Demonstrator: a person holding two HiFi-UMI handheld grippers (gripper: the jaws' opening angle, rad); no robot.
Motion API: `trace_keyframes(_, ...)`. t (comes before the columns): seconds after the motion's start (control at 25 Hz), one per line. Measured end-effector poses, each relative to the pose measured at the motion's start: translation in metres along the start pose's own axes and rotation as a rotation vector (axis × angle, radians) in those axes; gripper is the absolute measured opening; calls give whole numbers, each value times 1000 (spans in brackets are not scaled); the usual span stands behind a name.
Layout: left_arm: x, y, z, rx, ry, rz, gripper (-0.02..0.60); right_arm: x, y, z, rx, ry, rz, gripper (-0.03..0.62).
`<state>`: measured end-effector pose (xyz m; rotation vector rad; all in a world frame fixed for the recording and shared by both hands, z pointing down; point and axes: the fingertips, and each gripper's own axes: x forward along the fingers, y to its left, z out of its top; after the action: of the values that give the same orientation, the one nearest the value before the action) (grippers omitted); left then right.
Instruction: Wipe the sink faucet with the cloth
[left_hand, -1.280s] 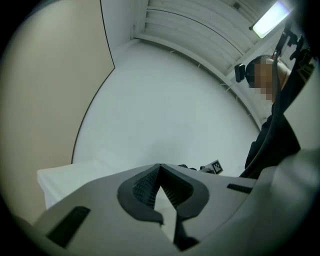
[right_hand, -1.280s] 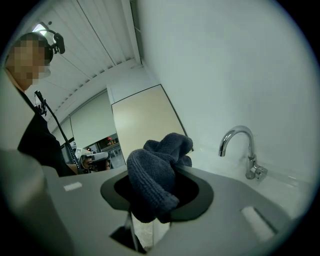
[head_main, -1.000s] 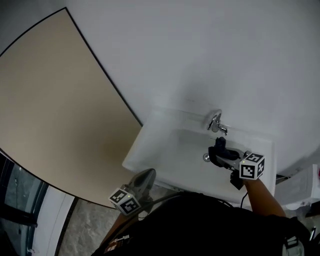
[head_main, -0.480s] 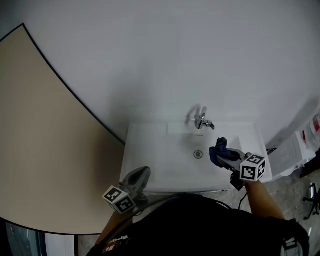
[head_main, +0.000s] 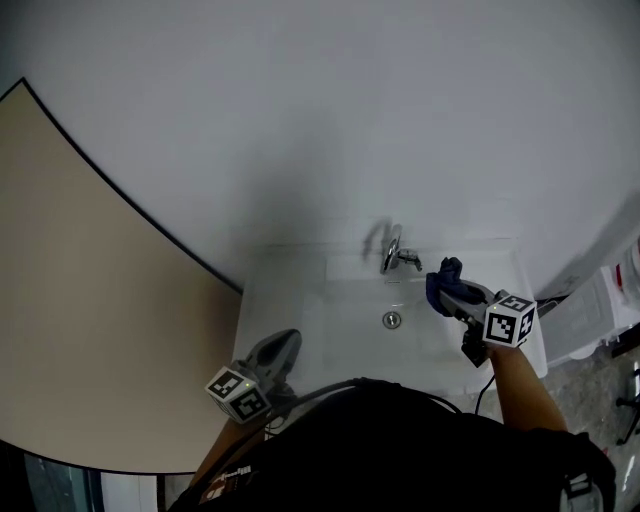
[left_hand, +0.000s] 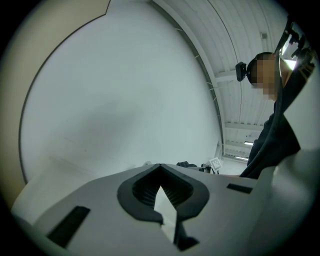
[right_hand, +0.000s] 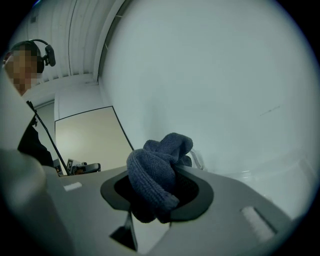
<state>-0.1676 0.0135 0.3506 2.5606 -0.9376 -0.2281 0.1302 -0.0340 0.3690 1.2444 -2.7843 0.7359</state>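
Right tool (head_main: 449, 289) has neared faucet (head_main: 392, 254), clamping cloth (right_hand: 157, 175); left tool (head_main: 285, 346) closed.

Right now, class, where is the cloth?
In the head view the cloth is bunched in the right gripper, over the right side of the sink, just right of the faucet.
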Motion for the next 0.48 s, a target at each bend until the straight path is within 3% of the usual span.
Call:
trace_keyframes(0.28, 53, 0, -5, -22, 34, 89, -9, 53, -93, 37, 70, 5, 62, 143)
trace_keyframes(0.48, 54, 22, -13, -35, 88, 118, -9, 98, -157, 29, 250, 9, -20, 143)
